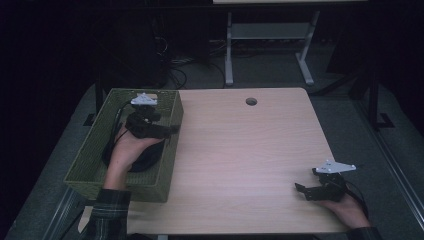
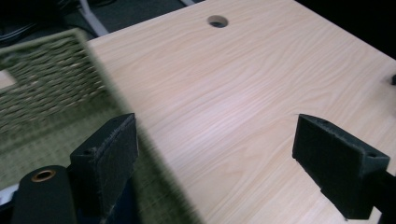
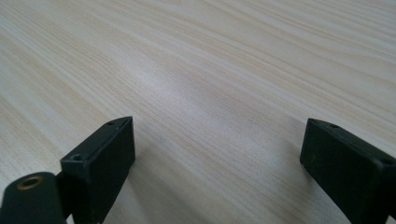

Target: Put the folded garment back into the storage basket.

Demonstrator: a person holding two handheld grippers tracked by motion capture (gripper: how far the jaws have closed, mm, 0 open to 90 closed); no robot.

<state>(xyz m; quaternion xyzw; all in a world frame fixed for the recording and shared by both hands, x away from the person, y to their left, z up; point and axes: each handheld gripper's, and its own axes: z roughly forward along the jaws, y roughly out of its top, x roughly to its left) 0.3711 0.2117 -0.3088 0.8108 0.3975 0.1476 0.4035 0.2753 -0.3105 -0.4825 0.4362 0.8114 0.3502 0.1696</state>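
My left gripper [image 1: 172, 129] hangs over the near wall of the green basket [image 1: 169, 175], jaws spread wide, nothing between them. My right gripper [image 1: 302, 190] rests low on the bench [image 1: 245, 150], jaws likewise released and empty. No task thing shows. Swinging left could catch the basket rim and drag it. No writing is readable.

Black hand-held gripper [image 1: 172, 131] topped by grey triangular plate; plaid sleeve [image 1: 111, 210]

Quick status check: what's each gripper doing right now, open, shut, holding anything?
Left gripper: open, empty, over the green basket rim.
Right gripper: open, empty, low over the table.
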